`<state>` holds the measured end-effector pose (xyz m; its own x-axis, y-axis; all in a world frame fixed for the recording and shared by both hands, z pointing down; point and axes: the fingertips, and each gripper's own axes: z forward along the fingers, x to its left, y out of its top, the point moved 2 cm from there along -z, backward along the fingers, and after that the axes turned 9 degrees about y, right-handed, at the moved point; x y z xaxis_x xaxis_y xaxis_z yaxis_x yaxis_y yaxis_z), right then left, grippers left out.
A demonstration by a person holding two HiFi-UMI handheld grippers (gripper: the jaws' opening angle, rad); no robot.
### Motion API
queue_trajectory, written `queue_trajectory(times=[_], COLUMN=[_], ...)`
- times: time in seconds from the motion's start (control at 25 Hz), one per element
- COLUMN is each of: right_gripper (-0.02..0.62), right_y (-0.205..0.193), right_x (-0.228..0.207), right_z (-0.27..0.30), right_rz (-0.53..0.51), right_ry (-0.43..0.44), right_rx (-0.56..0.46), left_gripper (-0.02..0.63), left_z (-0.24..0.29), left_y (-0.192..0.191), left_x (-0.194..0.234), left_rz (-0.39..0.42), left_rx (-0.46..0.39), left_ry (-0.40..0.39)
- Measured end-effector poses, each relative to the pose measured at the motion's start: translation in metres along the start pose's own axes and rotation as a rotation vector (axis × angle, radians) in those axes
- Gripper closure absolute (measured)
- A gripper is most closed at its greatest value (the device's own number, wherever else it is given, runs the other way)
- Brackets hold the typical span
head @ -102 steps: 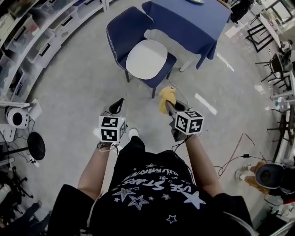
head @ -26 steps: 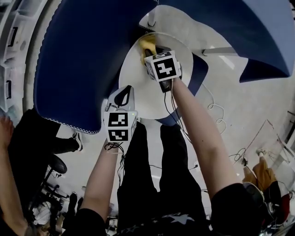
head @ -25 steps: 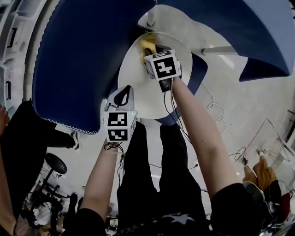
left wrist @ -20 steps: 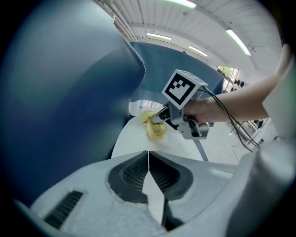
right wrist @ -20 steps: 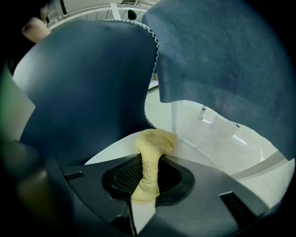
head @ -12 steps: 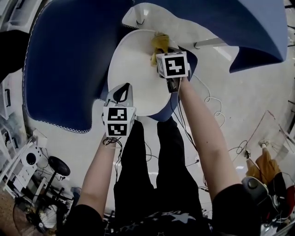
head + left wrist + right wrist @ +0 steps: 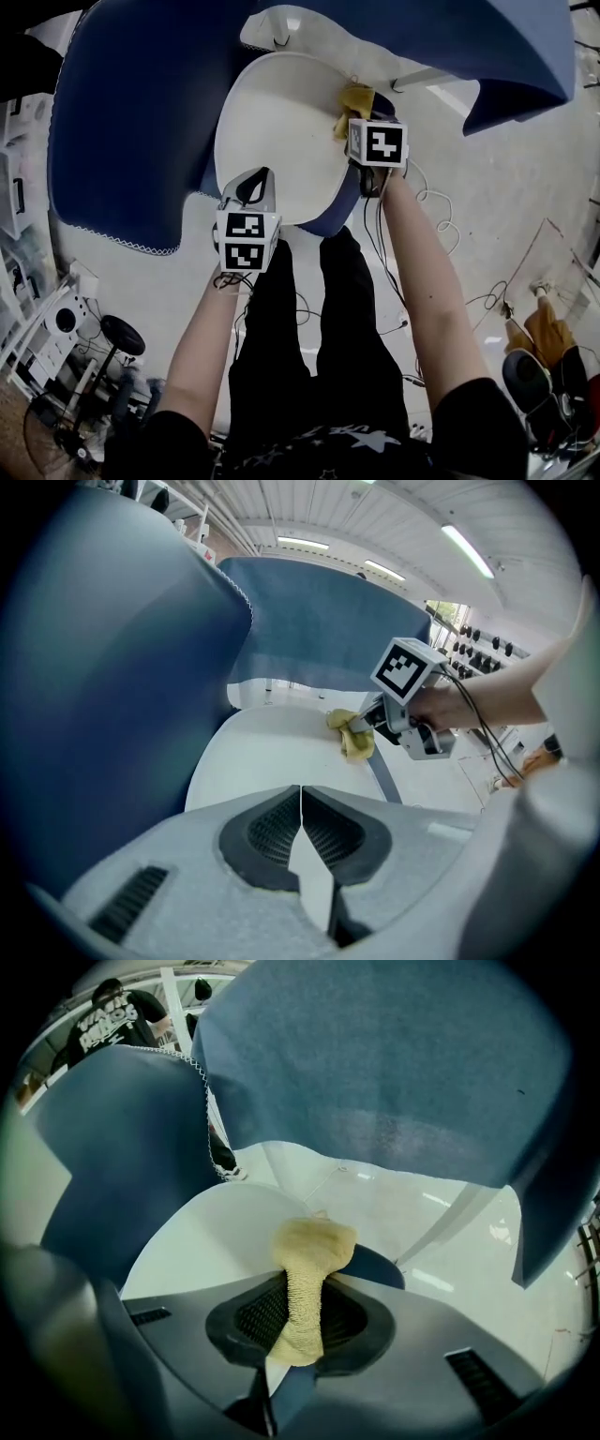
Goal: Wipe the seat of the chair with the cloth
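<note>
The chair has a white round seat [image 7: 272, 131] and a dark blue backrest [image 7: 122, 122]. A yellow cloth [image 7: 354, 101] lies pressed on the seat's right edge, with my right gripper [image 7: 361, 127] shut on it. In the right gripper view the cloth [image 7: 305, 1283] runs between the jaws and bunches on the seat [image 7: 206, 1232]. My left gripper [image 7: 251, 192] hovers over the seat's near edge, shut and empty. In the left gripper view its jaws [image 7: 301, 832] meet, and beyond them are the seat [image 7: 272, 757], the cloth [image 7: 354, 738] and the right gripper [image 7: 375, 722].
A table under a blue cloth [image 7: 450, 37] overhangs the chair at the top right, with a white leg [image 7: 427, 77]. Cables [image 7: 422, 202] trail on the floor to the right. Shelving and a stool [image 7: 117, 336] stand at the lower left.
The right gripper has dragged the cloth from the seat's far middle to its right edge. The left gripper stays over the near edge. The head view has shifted a little.
</note>
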<state>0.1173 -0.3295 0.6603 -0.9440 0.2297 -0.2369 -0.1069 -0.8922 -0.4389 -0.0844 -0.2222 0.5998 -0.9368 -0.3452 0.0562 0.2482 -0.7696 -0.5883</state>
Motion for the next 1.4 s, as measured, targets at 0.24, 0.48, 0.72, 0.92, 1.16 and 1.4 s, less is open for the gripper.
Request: queue_trajectory(times=[0.24,0.48,0.72,0.92,1.16,1.4], right_gripper=[0.525,0.525,0.525,0.525,0.525,0.525], right_y=[0.0,0.023,0.035,0.027,0.014,0.007], right_x=[0.021,0.102,0.196,0.25,0.251,0.213], right_z=[-0.007,0.003,0.029,0.053,0.07,0.063], right_rz=[-0.004,-0.086,-0.21,-0.283,-0.264,-0.228], right_ry=[0.013,0.183,0.35,0.419,0.403,0.312], right_rx=[-0.025,-0.071,-0.068,-0.025,0.028,0.036], left_gripper=[0.584,0.584,0.584,0.584,0.584,0.584], left_z=[-0.007,-0.021,-0.03,-0.034,-0.032,-0.028], left_y=[-0.014,-0.018,-0.037,-0.059,-0.071,-0.07], left_x=[0.01,0.027,0.05,0.061,0.067,0.063], left_rz=[-0.038,-0.055,-0.114,-0.16,-0.154,-0.122], left_rx=[0.01,-0.01,0.008,0.036,0.05,0.063], left_ry=[0.013,0.029,0.067,0.078,0.08,0.075])
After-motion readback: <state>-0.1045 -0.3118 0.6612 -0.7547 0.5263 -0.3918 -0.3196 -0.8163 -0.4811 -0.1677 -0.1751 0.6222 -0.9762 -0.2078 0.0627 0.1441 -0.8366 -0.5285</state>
